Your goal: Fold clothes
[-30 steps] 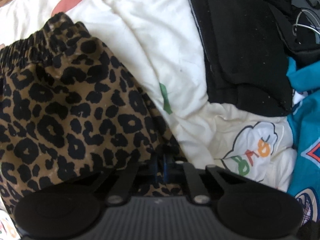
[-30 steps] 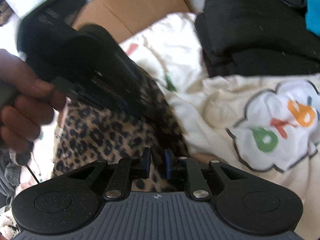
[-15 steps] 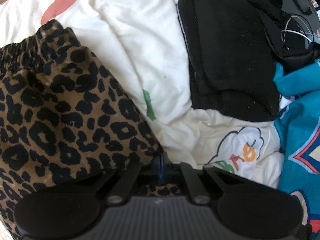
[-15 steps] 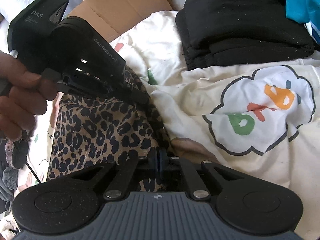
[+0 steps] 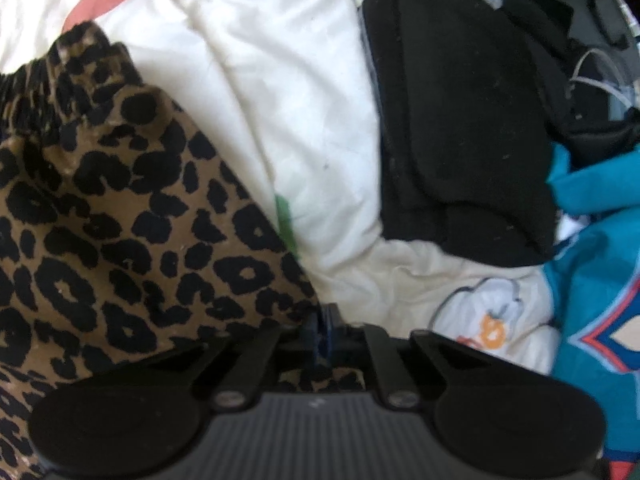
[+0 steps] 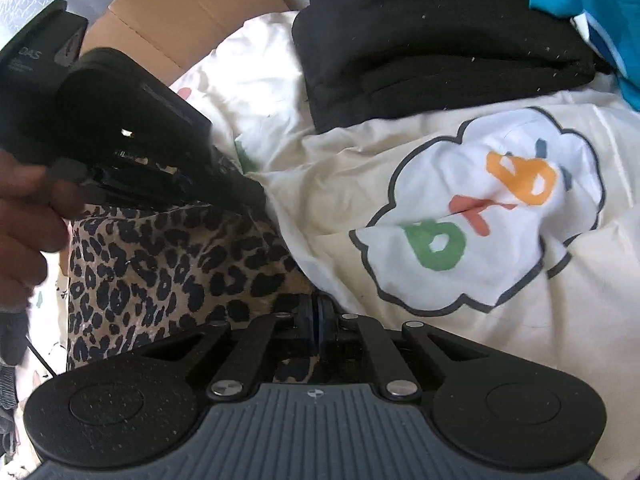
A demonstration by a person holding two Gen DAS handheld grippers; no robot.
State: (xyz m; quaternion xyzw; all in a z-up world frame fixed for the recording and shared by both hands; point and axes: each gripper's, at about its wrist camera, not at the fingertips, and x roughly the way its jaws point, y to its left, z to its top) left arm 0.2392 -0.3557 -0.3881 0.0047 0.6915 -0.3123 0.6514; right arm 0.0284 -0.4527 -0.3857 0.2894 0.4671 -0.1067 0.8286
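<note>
While you pinch one edge of the leopard-print garment [image 5: 120, 240] with both tools, it sits at the left of both views, spread on the cream duvet [image 6: 400, 160]. Its elastic waistband [image 5: 40, 92] is at upper left in the left wrist view. Shorts or skirt, you can't tell.

The right gripper [image 6: 316, 316] is clamped tight, pads together, with leopard fabric running into them and showing under the linkage. The left gripper [image 5: 322, 332] also grasps the cloth. Its jaws have just been opening a touch, but fabric is between the pads and they look pressed on it.

In the right wrist view your hand [image 6: 28, 216] holds the left tool at upper left, its tips on the same edge, higher in frame. Two grips apart along one side likely keep that edge taut, so you can carry it over in a fold.

The folded black clothes [image 5: 460, 120] sit stacked at upper right, apart, probably the done pile. The teal garment [image 5: 592, 280] lies crumpled at the right, likely waiting. The cardboard box [image 6: 192, 12] is at the top, beyond the duvet.
</note>
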